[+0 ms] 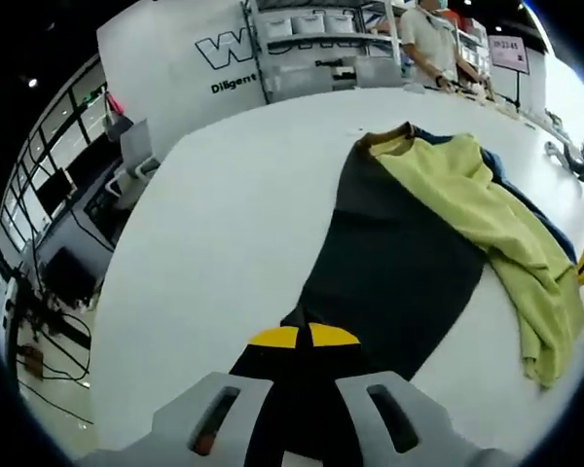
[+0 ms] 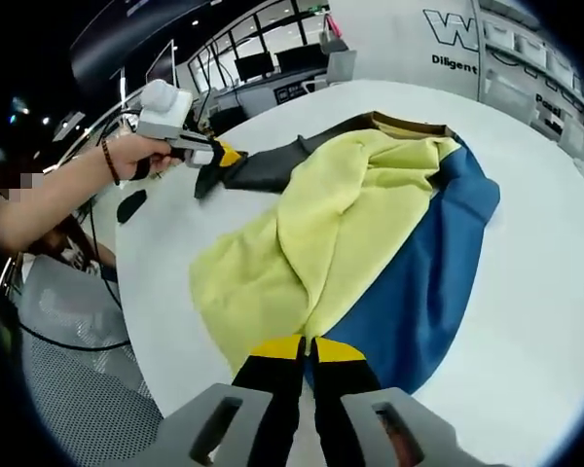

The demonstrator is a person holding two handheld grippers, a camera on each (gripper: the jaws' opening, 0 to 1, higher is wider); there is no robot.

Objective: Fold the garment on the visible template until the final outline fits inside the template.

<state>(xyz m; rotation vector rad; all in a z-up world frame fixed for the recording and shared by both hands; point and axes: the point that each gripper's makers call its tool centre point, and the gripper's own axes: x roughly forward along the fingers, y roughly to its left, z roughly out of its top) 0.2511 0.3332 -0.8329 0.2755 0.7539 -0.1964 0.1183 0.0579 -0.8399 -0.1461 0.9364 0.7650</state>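
both grippers clamp the garment (image 2: 370, 224) spread on the white bench (image 2: 555, 321): left gripper (image 1: 303, 337) on the dark hem at six o'clock, right gripper (image 2: 307, 346) on the yellow-blue edge, probably readying a fold.

The left gripper (image 1: 303, 337) rises from the bottom centre of the left gripper view, its yellow-tipped jaws pressed together on the dark cloth's edge. At the upper left of the right gripper view, a hand (image 2: 134, 156) holds it, forearm stretched in from the left edge. The right gripper (image 2: 306, 347) sits bottom centre, jaws pinched on yellow fabric.
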